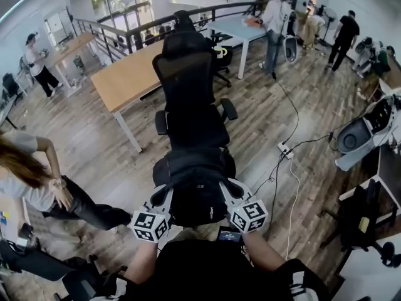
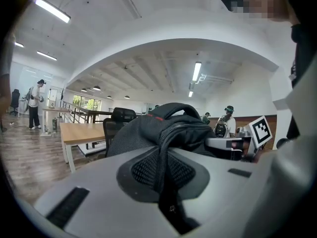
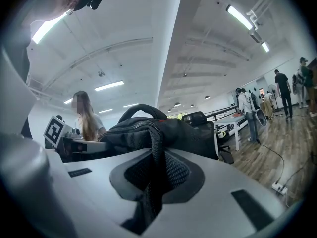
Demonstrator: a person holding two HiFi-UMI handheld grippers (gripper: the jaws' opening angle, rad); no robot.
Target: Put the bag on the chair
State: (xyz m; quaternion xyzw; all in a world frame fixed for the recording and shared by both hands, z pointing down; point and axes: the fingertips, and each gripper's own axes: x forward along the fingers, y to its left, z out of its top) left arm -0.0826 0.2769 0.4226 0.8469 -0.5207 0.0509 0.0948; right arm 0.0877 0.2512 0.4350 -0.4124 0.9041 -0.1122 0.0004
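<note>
Black bag [image 1: 194, 184] held between both grippers, at 6 o'clock of office chair [image 1: 188, 86]. Touching seat or not: cannot tell. Left gripper [image 1: 164, 196] clenched on mesh shoulder strap [image 2: 159, 168]; right gripper [image 1: 229, 194] clenched on other strap [image 3: 154, 165]. Judgement: bag soft, saggy, likely moderate weight. Straps OK for lift, top handle [image 3: 141, 110] is alternative hold. Bag looks zipped; contents not visible.

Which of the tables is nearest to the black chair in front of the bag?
The large wooden-topped table, just left of the chair; the pale table behind it and the smaller wooden table at far left stand farther off.
</note>
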